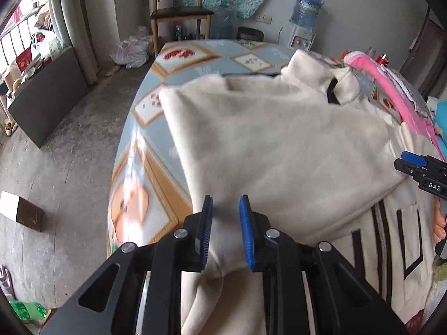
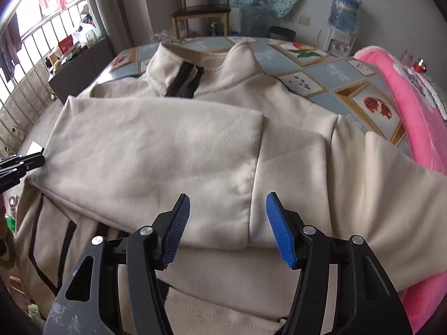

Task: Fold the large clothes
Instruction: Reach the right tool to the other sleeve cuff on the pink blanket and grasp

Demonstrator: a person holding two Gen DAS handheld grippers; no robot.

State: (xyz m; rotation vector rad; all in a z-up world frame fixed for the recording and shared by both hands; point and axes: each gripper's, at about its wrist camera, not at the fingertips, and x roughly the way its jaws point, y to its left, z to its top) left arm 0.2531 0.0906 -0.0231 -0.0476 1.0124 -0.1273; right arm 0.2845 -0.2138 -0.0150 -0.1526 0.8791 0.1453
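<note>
The left gripper (image 1: 225, 203), with blue pads, is nearly closed and pinches a fold of the one big cream fleece jacket (image 1: 279, 139). The right gripper (image 2: 227, 199) stands half open above the jacket, holding nothing. The jacket fills the middle of both pictures on the patterned bedsheet (image 1: 156, 150).

Jacket (image 2: 156, 150) on table (image 2: 321, 83), blanket (image 2: 413, 117) right.

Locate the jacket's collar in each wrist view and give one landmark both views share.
Left wrist: the collar sits upper right of centre, zip edge facing right.
Right wrist: the collar sits top centre, black zip strip at its left.
Shared landmark: the water jug against the far wall, upper right in both views.
</note>
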